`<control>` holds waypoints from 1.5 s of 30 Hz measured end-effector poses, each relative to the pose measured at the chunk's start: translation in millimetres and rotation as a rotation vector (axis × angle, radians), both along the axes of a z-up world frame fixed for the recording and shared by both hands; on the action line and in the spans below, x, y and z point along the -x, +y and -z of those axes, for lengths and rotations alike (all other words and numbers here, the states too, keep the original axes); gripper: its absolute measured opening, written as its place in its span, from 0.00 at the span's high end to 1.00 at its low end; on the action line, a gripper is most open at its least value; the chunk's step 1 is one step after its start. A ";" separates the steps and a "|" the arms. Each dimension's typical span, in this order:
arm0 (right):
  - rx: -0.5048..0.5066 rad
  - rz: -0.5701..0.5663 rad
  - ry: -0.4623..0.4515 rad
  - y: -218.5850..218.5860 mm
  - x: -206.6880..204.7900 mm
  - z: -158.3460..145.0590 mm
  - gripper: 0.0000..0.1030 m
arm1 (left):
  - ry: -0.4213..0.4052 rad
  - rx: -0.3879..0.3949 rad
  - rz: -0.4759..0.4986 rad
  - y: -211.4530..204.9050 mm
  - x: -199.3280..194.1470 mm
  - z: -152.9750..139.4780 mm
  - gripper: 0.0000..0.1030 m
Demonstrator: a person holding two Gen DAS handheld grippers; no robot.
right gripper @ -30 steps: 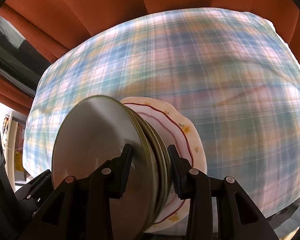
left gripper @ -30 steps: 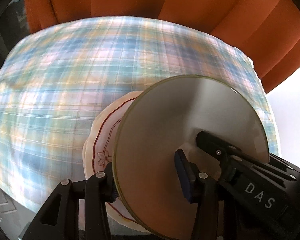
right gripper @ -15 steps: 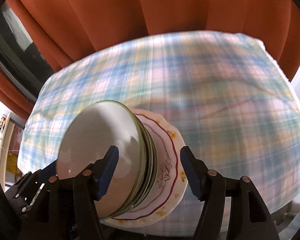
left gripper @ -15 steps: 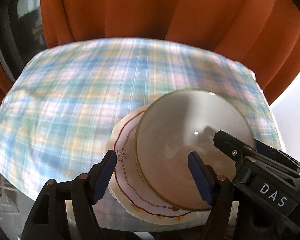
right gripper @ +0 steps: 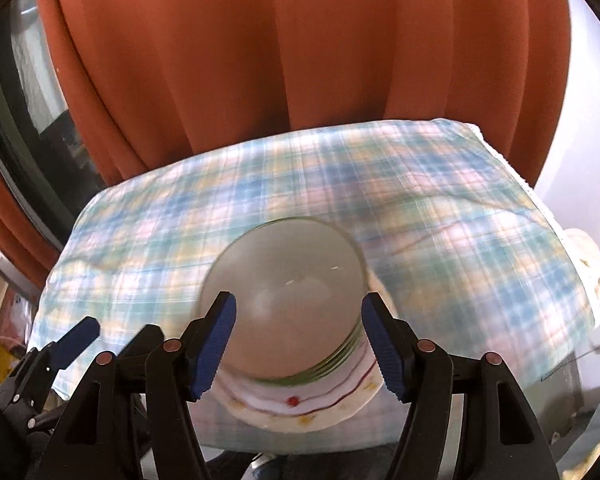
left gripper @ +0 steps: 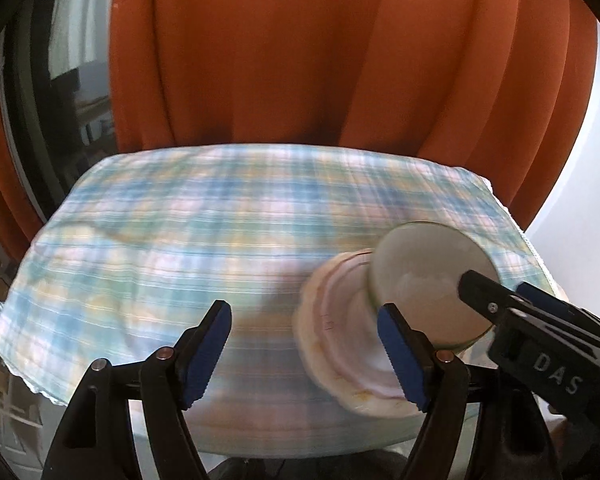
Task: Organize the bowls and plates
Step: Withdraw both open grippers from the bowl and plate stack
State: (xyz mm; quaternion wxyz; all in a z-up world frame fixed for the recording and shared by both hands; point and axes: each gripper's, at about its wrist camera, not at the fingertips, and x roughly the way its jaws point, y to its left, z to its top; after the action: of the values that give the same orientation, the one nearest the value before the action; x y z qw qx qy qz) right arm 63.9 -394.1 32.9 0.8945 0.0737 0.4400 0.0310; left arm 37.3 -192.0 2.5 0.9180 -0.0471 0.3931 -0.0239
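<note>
Now set down near the front edge of a table draped in a plaid cloth [right gripper: 420, 200], a stack of green-rimmed bowls [right gripper: 284, 280] is seen nested on a scalloped plate [right gripper: 300, 408] with a red line and small flowers around its border. Nothing is held by either tool: the right gripper [right gripper: 298, 344] has just been spreading its jaws, and its blue pads are shown standing clear on both sides of the stack, while the left gripper [left gripper: 304, 354], likewise freshly widened, is pictured empty and off to the stack's left, with only bare cloth between its fingers. The bowls appear seated slightly toward one side of the plate rather than centred, so a tilt or slide could be expected if the pile is knocked. A clip from a pad is judged the likeliest cause, since the right jaws are framed closely around the rim. The cloth is rumpled, and a snagged fold could drag plate and bowls toward the table's edge, beyond which an orange curtain [left gripper: 340, 60] and a dark window [left gripper: 52, 92] are visible.
</note>
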 end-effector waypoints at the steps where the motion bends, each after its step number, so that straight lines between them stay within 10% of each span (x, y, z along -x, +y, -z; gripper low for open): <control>1: 0.005 0.011 -0.009 5.5 5.7 -0.8 0.26 | -0.011 -0.004 -0.006 8.9 5.0 0.6 0.21; 21: 0.065 0.003 -0.136 109.2 90.4 43.3 0.22 | -0.109 -0.056 -0.049 121.9 78.6 42.4 0.06; 45: 0.104 0.030 -0.201 124.7 105.3 29.8 0.15 | -0.200 -0.031 -0.067 128.7 89.8 28.3 0.03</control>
State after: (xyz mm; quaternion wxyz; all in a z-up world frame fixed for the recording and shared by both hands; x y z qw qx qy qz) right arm -41.3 -269.5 3.2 0.9370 0.0304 0.3480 0.0021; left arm -52.5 -63.3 -25.8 0.9536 -0.0435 0.2979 0.0080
